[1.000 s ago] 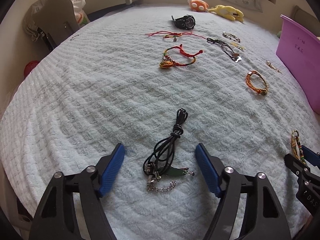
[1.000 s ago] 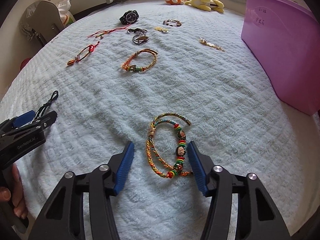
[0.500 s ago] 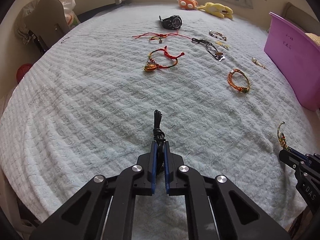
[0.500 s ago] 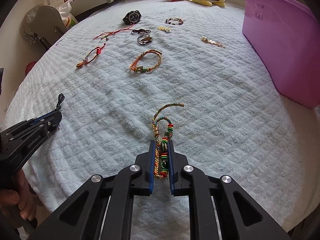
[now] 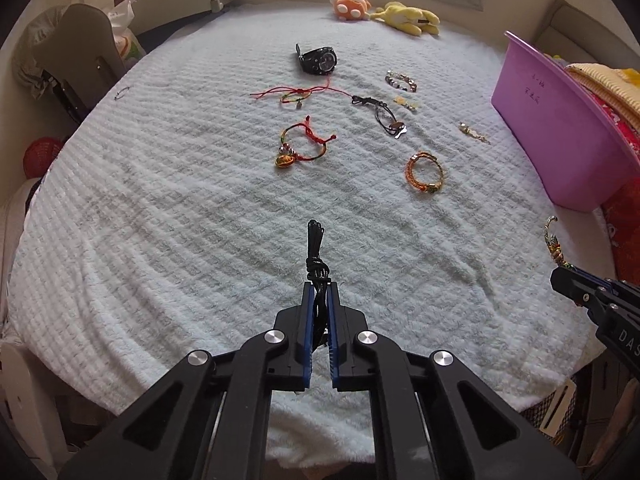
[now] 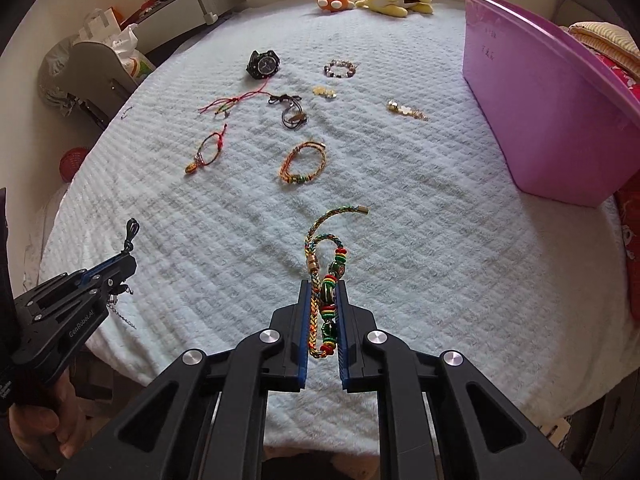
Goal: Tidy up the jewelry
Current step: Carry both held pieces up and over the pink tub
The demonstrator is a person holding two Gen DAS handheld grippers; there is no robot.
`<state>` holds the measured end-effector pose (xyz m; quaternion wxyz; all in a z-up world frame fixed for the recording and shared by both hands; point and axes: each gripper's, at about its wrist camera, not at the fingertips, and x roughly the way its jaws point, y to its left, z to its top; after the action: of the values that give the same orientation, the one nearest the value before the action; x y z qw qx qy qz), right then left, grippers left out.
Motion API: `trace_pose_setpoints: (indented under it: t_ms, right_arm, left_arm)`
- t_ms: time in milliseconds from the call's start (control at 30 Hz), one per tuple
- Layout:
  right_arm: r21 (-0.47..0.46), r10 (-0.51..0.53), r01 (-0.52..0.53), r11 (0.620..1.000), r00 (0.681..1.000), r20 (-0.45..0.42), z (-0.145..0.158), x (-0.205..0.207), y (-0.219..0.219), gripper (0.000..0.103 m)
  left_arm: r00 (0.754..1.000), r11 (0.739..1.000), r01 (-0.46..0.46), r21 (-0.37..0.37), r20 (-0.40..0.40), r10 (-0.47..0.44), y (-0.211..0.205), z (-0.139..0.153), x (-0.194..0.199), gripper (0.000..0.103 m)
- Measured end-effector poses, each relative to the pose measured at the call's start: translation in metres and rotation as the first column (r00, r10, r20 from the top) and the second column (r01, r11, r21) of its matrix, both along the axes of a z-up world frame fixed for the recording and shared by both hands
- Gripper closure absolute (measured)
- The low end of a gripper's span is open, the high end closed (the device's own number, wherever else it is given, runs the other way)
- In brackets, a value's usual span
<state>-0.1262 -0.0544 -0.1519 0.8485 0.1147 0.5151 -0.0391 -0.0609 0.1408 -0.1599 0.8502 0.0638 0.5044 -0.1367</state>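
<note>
My left gripper [image 5: 319,286] is shut on a black cord necklace [image 5: 315,248], held above the pale blue blanket [image 5: 160,208]; its loop sticks out ahead. My right gripper [image 6: 323,286] is shut on a multicoloured braided beaded bracelet [image 6: 326,240], also lifted. The left gripper [image 6: 120,268] shows at the left of the right wrist view, with a chain hanging below it. A purple bin [image 6: 540,92] stands at the right, also in the left wrist view [image 5: 560,128].
On the blanket lie a black watch [image 5: 318,59], red string bracelets [image 5: 304,144], an orange braided bracelet [image 5: 425,172], a black cord pendant [image 5: 384,116], a bead bracelet [image 5: 401,81] and gold pieces [image 5: 474,133]. Plush toys [image 5: 384,10] sit at the far edge.
Both grippers closed on their pieces a second ago and have since lifted them off the blanket, pulling back and up.
</note>
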Motion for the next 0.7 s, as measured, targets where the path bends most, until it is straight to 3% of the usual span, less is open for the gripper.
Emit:
trace_pose_setpoints:
  t_ms: [200, 367, 467, 700]
  right_arm:
    - [0.016, -0.057, 0.057, 0.998, 0.998, 0.034, 0.078, 0.000, -0.010, 0.092]
    - [0.051, -0.113, 0.110, 0.993, 0.992, 0.062, 0.131, -0.003, -0.032, 0.092]
    - [0.047, -0.125, 0.122, 0.991, 0.989, 0.073, 0.153, -0.003, -0.049, 0.092]
    - [0.071, -0.179, 0.172, 0.982, 0.977, 0.114, 0.191, 0.004, -0.126, 0.092]
  left_arm:
    - [0.999, 0.999, 0.044, -0.015, -0.012, -0.044, -0.008, 0.065, 0.007, 0.096]
    - [0.992, 0.992, 0.124, -0.013, 0.029, -0.124, -0.035, 0.121, 0.014, 0.096]
    - [0.988, 0.988, 0.152, -0.023, 0.027, -0.151, -0.062, 0.147, 0.023, 0.096]
    - [0.980, 0.972, 0.199, -0.127, 0.038, -0.196, -0.154, 0.195, 0.038, 0.096]
